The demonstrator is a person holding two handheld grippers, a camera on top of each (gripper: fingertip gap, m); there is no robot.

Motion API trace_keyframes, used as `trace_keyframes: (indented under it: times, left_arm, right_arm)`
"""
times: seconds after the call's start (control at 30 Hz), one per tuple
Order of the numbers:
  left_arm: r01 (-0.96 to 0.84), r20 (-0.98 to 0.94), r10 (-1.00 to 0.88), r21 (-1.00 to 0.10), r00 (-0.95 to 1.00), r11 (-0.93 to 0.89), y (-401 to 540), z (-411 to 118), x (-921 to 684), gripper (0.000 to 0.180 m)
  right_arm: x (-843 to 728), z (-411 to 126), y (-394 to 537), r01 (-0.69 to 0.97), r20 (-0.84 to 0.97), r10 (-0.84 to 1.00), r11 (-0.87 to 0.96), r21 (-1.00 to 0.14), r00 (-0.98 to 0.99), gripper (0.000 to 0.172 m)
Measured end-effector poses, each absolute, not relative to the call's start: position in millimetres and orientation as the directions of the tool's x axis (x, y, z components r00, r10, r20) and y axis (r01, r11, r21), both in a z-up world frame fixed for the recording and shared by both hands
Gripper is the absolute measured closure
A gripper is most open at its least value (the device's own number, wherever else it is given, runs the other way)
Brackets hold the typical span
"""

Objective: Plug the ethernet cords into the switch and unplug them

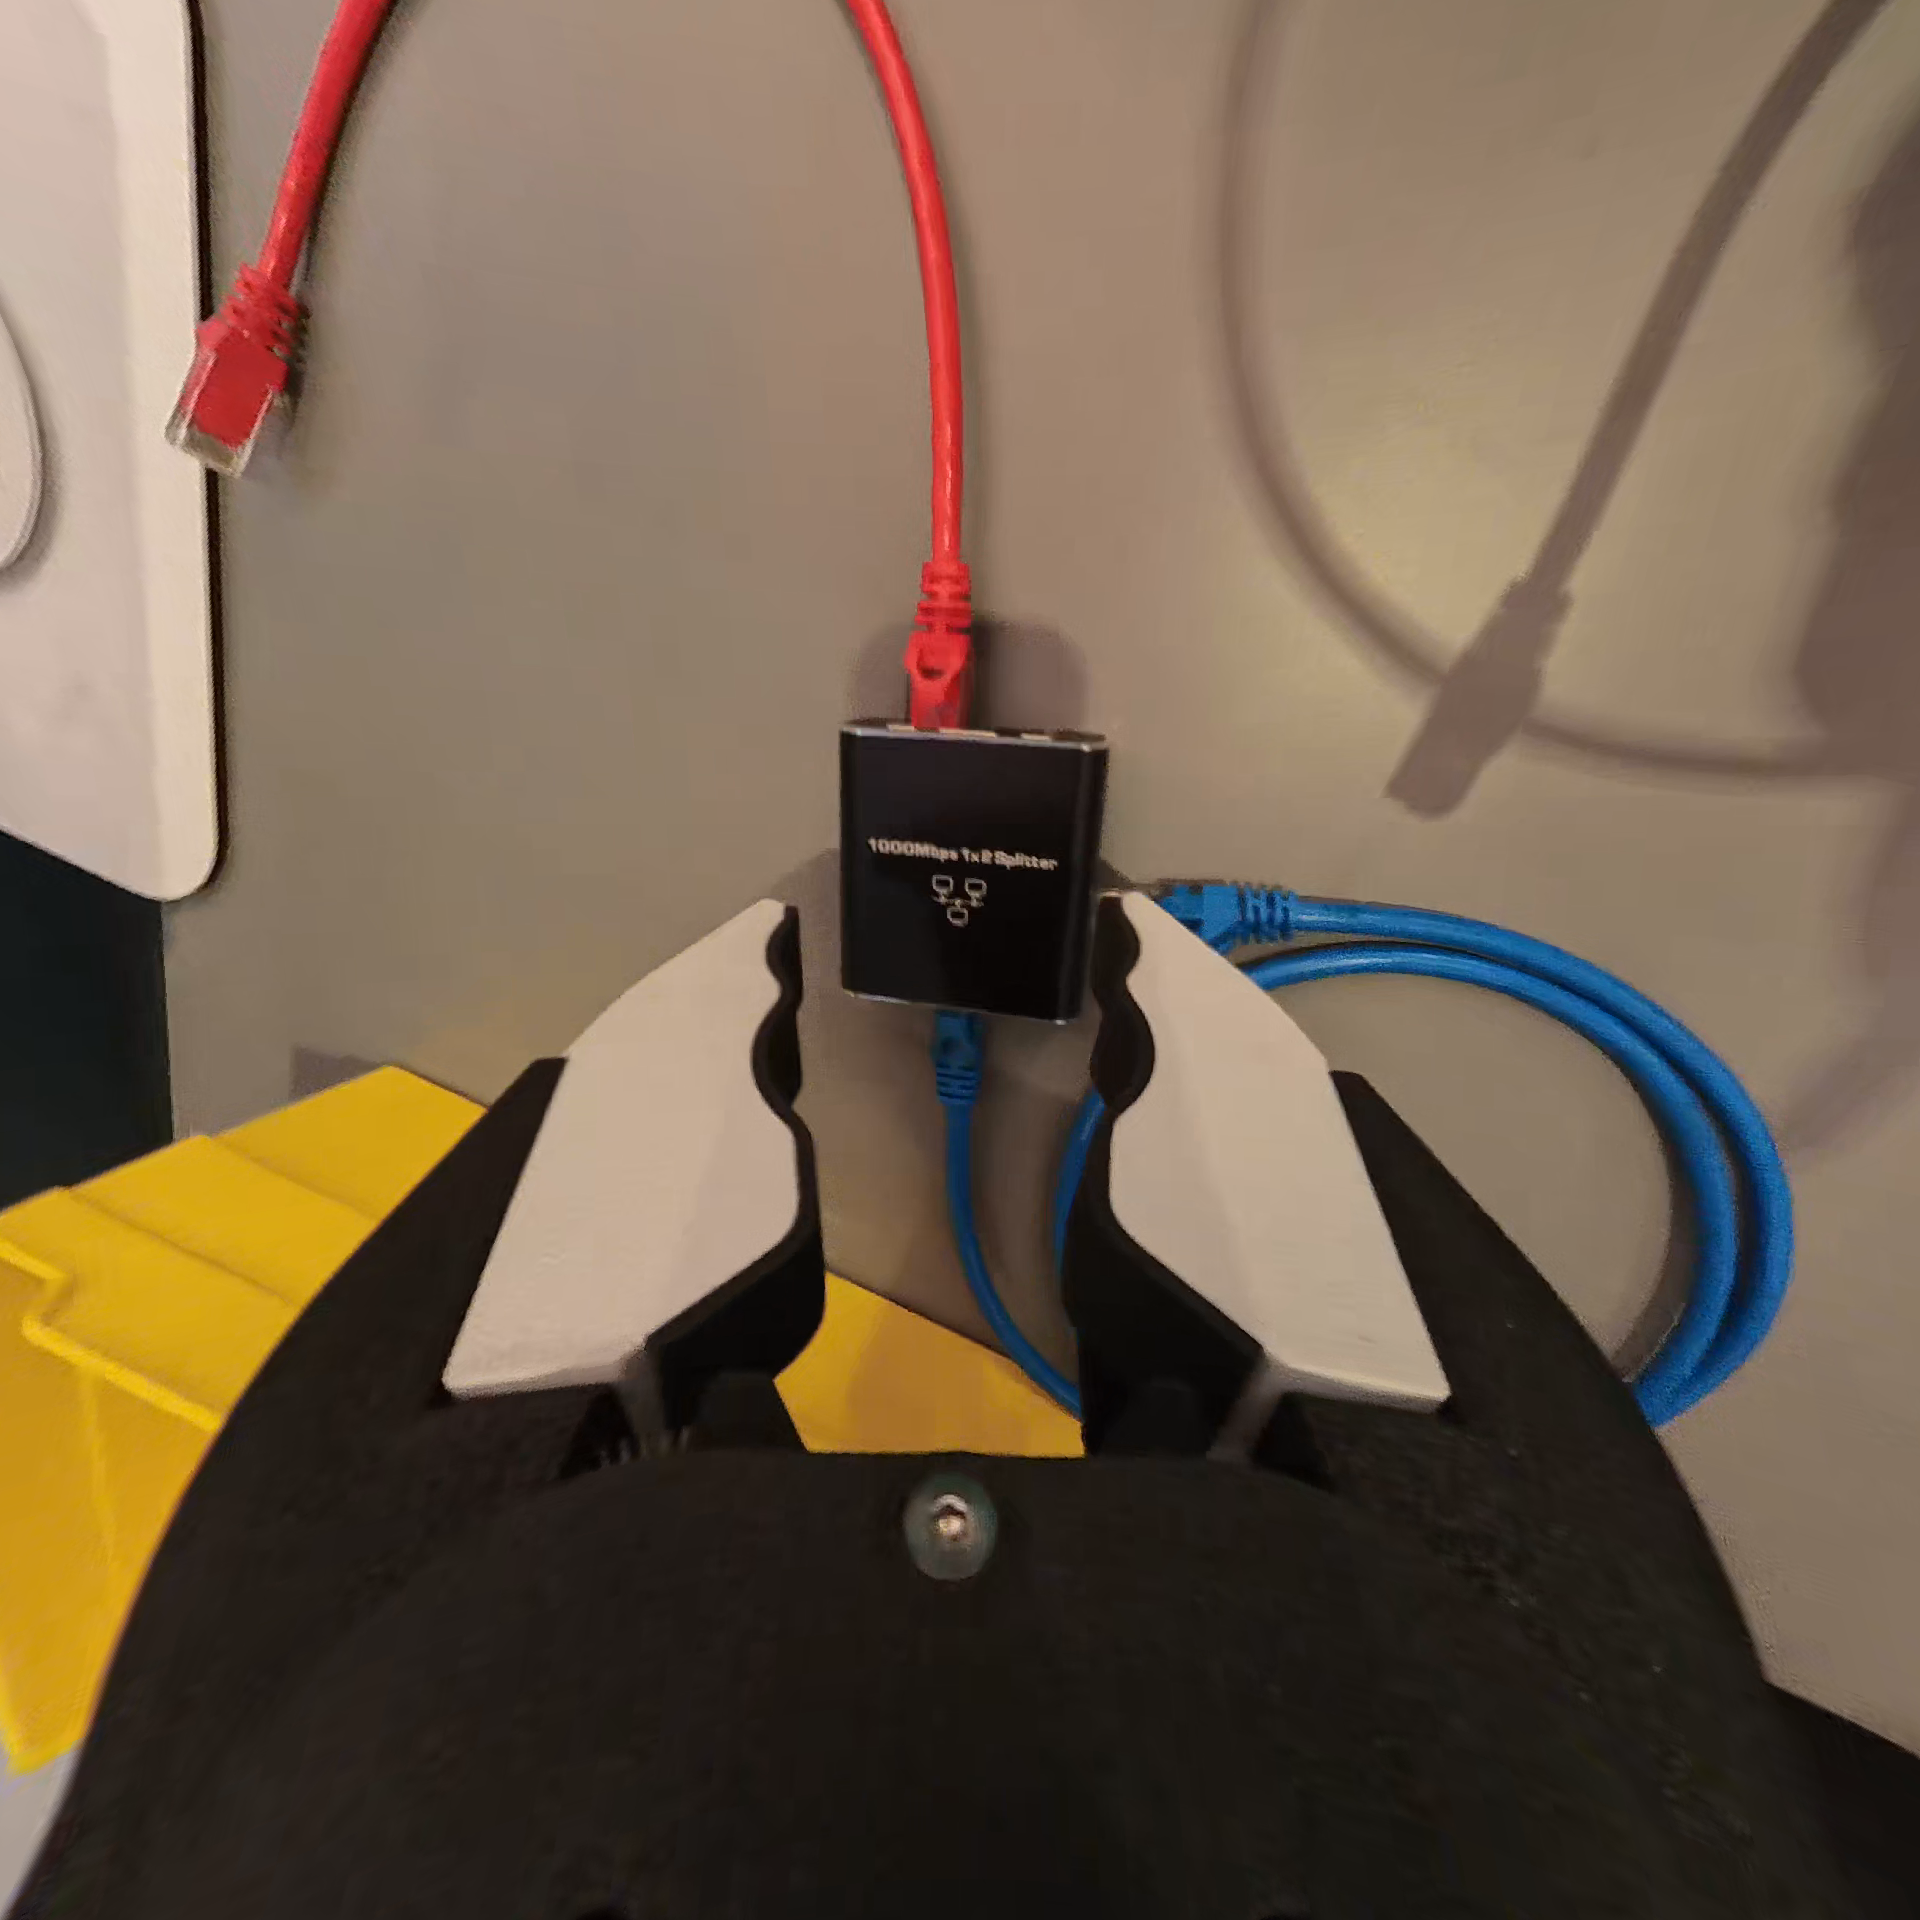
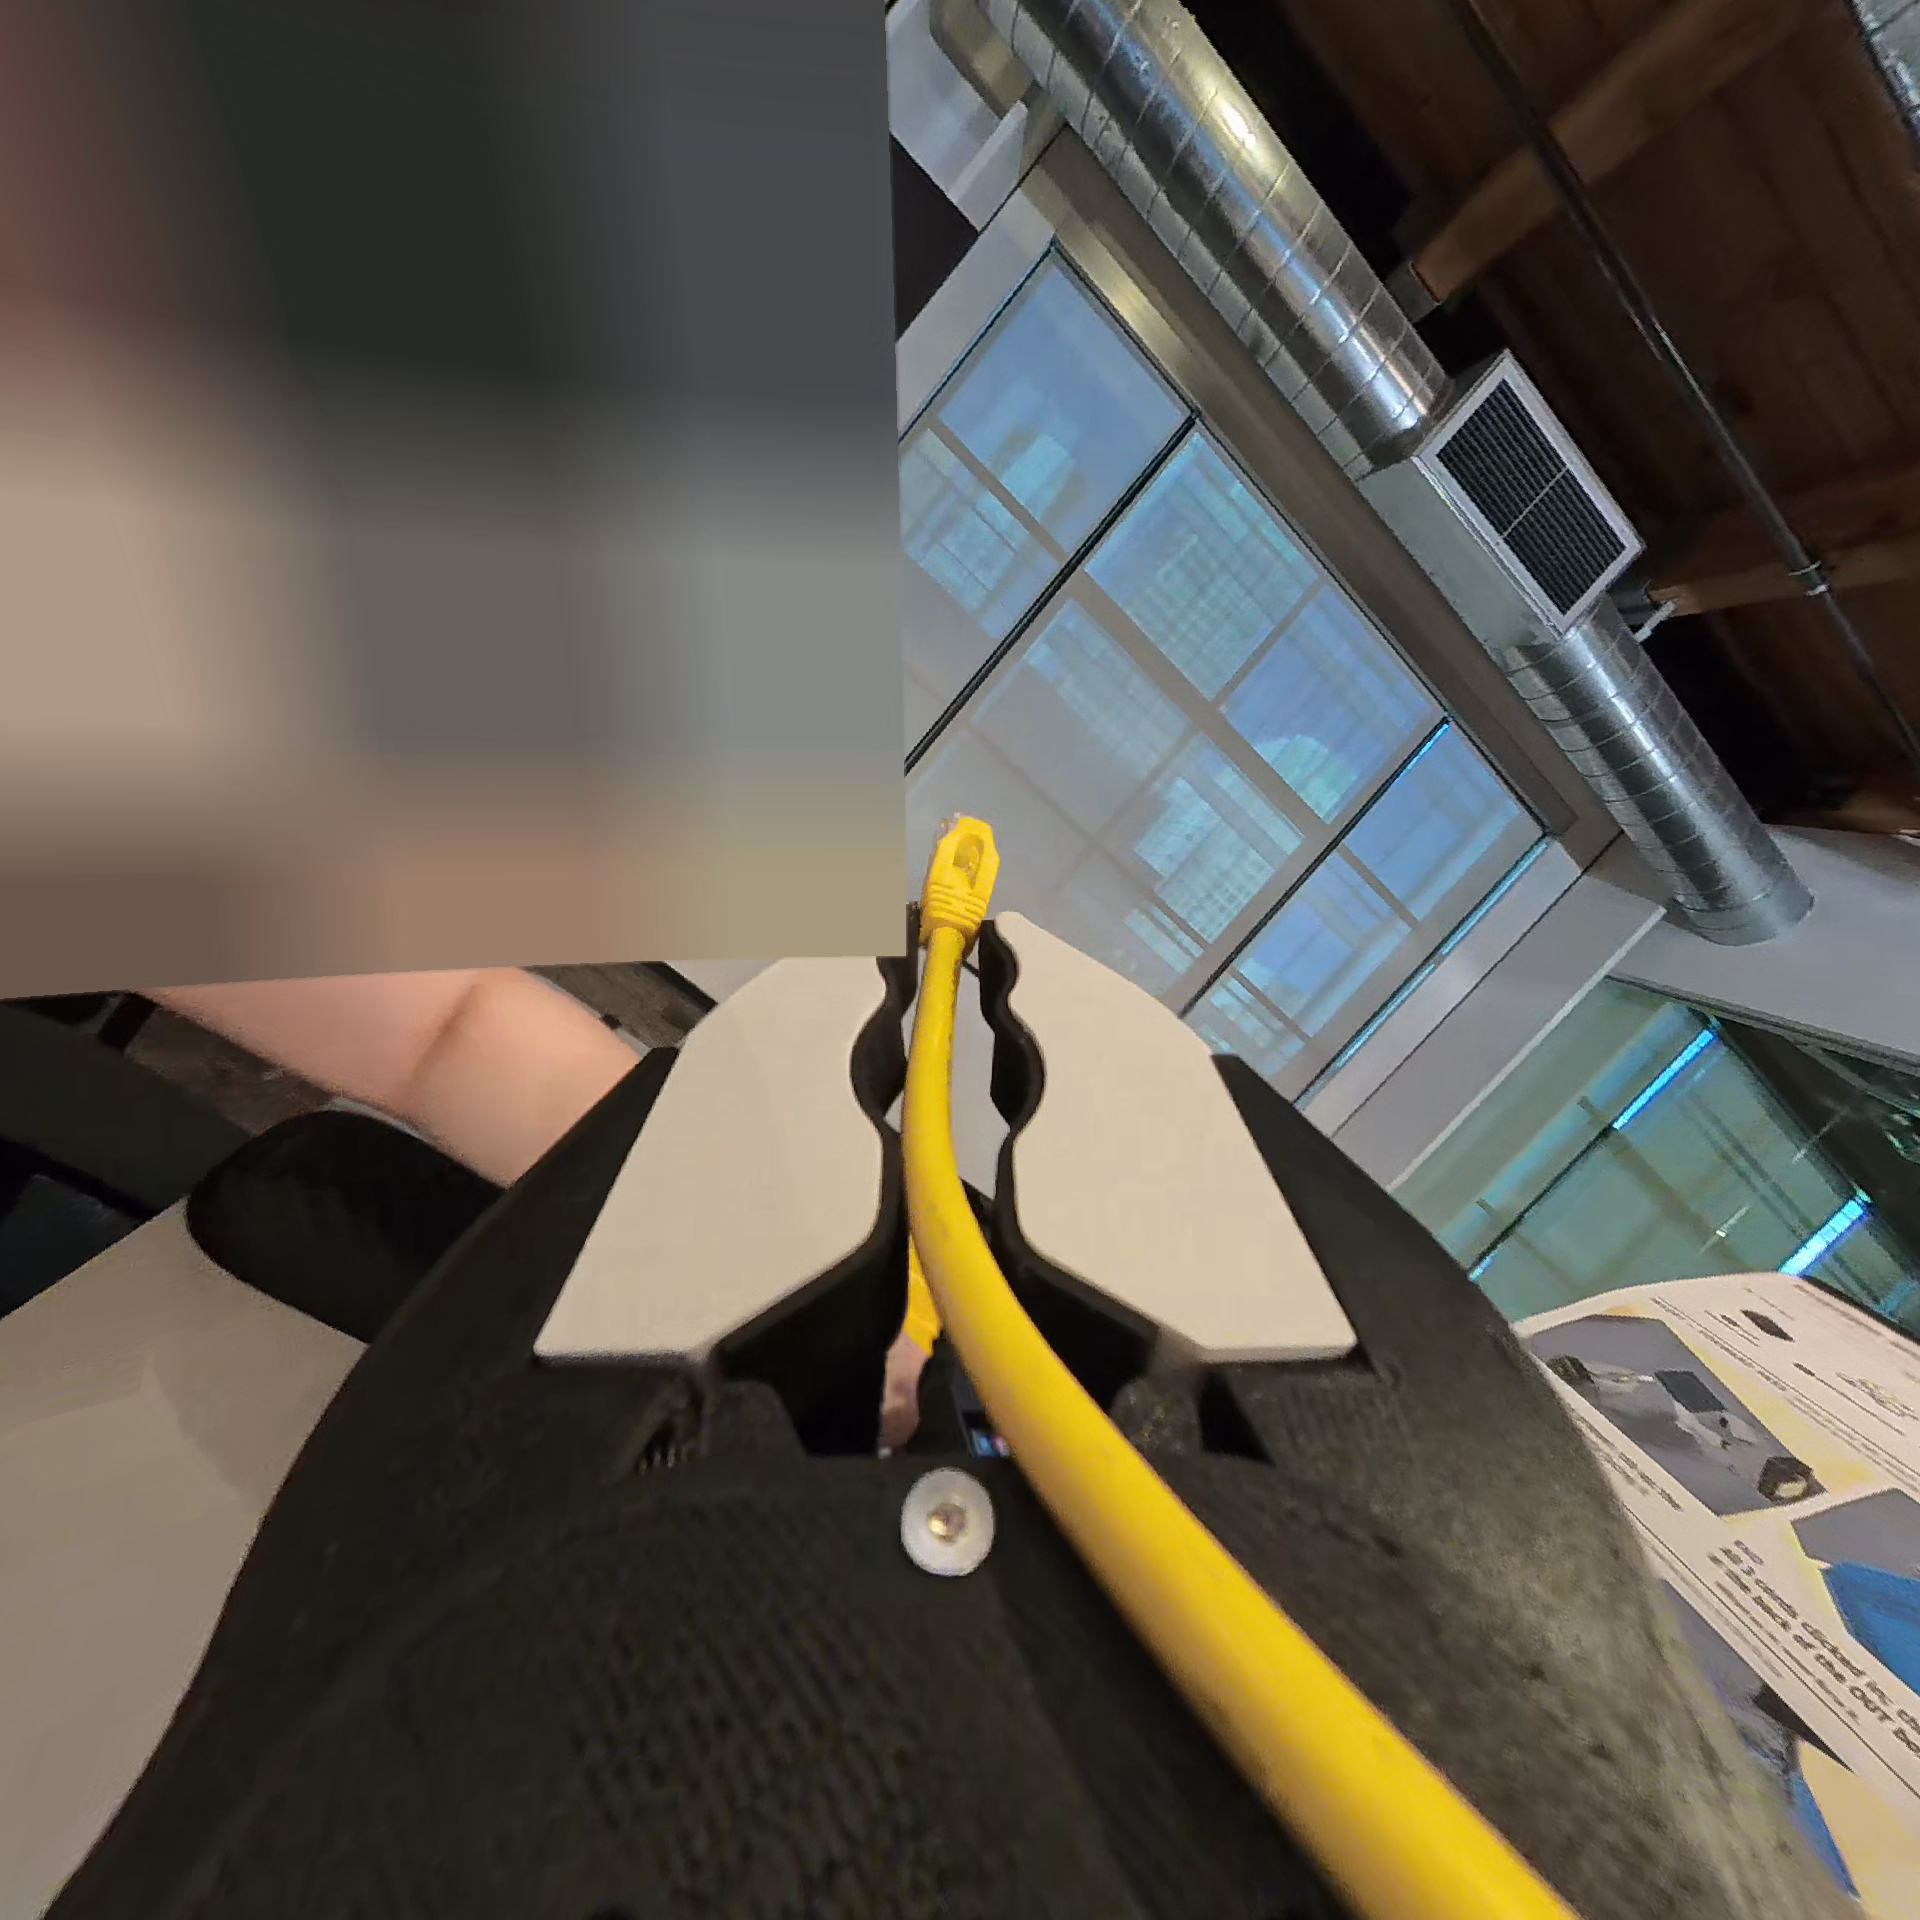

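In the left wrist view a small black switch (image 1: 971,873) lies on a grey surface (image 1: 582,520). A red cord (image 1: 940,416) is plugged into its far side and a blue cord (image 1: 956,1070) into its near side. My left gripper (image 1: 951,914) is open, with its fingertips on either side of the switch's near half; a gap shows at the left pad. The red cord's other plug (image 1: 234,379) lies loose at the far left. My right gripper (image 2: 945,956) is shut on a yellow cord (image 2: 935,1091) just behind its plug (image 2: 961,868) and is raised, pointing up at windows.
The blue cord coils at the right of the switch with a loose blue plug (image 1: 1236,909) next to my right fingertip. A yellow bin (image 1: 208,1299) sits at the near left and a white board (image 1: 94,416) at the far left. A person's arm (image 2: 468,1049) and a printed sheet (image 2: 1766,1455) show in the right wrist view.
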State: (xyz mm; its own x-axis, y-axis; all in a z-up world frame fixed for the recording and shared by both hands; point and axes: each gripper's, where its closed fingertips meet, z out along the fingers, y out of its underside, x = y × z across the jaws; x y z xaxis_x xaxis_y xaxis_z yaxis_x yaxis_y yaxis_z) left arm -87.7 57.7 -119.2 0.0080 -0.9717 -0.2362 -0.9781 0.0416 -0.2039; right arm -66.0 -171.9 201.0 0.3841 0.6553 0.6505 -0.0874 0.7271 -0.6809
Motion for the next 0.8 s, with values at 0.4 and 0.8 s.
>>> trace_keyframes:
  times: [0.4, 0.8]
  left_arm:
    - [-0.982, -0.115, -0.983, -0.105, -0.145, 0.157, 65, -144, -86, 0.117]
    - [-0.986, -0.084, -0.987, -0.083, -0.139, 0.146, 60, -157, -87, 0.12]
  right_arm:
    - [-52, 201, -166, -0.123, 0.629, 0.675, 0.713, -0.69, 0.386, 0.16]
    - [-44, 200, -162, -0.079, 0.63, 0.655, 0.717, -0.693, 0.418, 0.16]
